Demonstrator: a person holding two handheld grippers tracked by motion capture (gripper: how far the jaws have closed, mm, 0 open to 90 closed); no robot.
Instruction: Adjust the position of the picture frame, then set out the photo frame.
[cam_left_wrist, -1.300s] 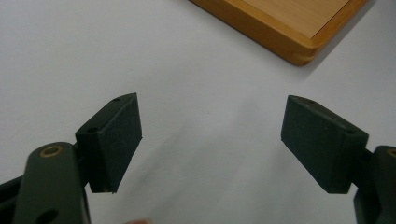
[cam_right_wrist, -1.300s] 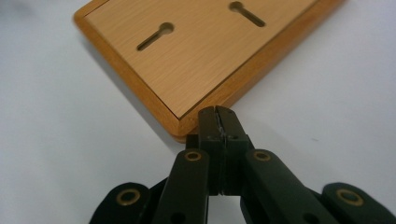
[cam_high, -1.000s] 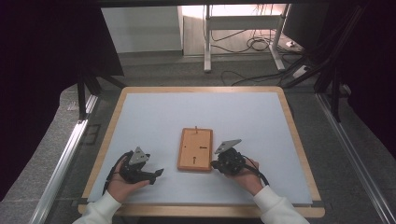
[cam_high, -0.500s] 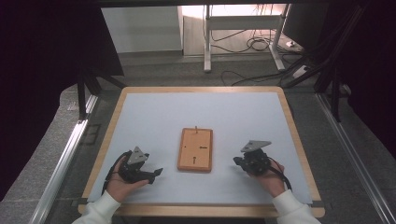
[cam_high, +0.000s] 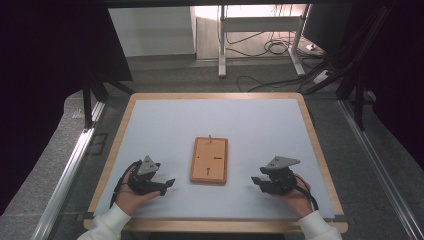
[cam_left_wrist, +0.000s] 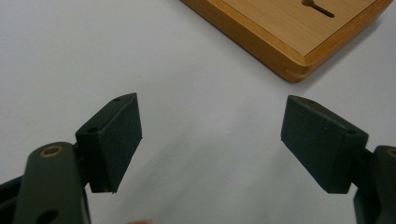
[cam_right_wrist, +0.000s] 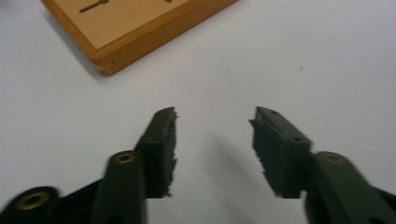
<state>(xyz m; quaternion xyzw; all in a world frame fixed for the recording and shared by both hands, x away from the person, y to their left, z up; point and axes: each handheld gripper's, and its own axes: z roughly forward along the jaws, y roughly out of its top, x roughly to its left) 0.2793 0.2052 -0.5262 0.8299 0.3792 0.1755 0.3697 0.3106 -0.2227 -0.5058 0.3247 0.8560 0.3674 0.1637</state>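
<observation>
A flat wooden board (cam_high: 209, 160) with small slots and a peg at its far edge lies at the middle of the white table top. My left gripper (cam_high: 169, 184) rests on the table left of the board, open, with bare table between its pads (cam_left_wrist: 116, 140). A corner of the board (cam_left_wrist: 289, 32) lies beyond them. My right gripper (cam_high: 256, 181) sits right of the board, apart from it. Its jaws have just been opening and stand open with nothing between the pads (cam_right_wrist: 161, 149). The board's corner (cam_right_wrist: 135, 28) lies ahead to its left.
The white top has a wooden rim (cam_high: 320, 150). Metal rails (cam_high: 70, 170) run along both sides of the table. Beyond the far edge are desk legs (cam_high: 221, 40) and cables (cam_high: 272, 47) on the floor.
My right gripper has moved to the right, from the board's right edge out onto bare table. The left gripper and the board have stayed put.
</observation>
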